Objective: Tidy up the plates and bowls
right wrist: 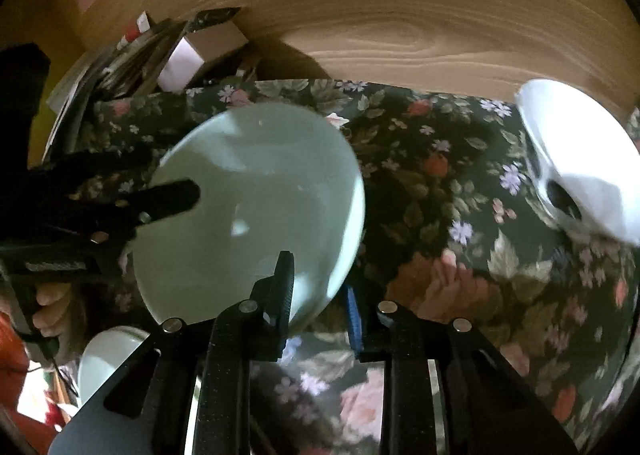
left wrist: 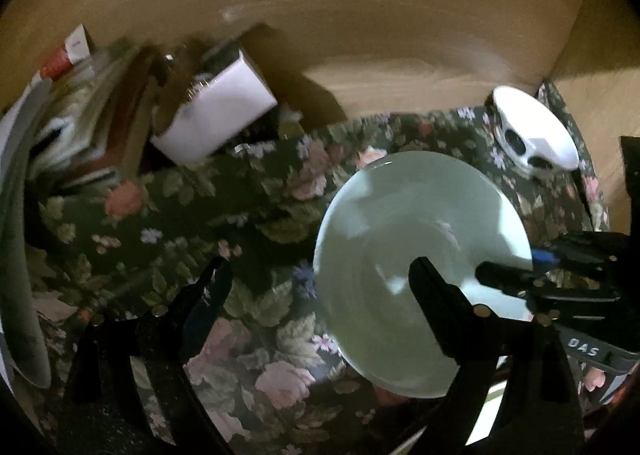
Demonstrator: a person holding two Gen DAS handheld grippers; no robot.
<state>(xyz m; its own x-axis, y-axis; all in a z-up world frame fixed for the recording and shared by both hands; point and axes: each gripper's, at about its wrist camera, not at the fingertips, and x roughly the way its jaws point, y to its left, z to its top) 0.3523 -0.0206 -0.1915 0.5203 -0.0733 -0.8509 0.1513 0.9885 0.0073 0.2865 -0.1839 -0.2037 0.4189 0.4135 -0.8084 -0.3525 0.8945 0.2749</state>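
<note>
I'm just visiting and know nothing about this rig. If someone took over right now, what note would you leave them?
Right gripper: shut on the rim of the pale green plate.
Left gripper: open, one finger over the plate, gripping nothing.
White spotted bowl: alone at the far right of the floral tablecloth, by the wooden wall.
Another pale dish shows at the near left edge.
Done: plate gripped. Left: nothing is stacked yet.

A dark floral-patterned tablecloth [left wrist: 160, 223] covers the table; behind it rises a pale wooden panel [left wrist: 360, 35]. At the back left, a white cardboard box [left wrist: 216, 115] leans beside a blurred stack of books and papers [left wrist: 80, 127].
</note>
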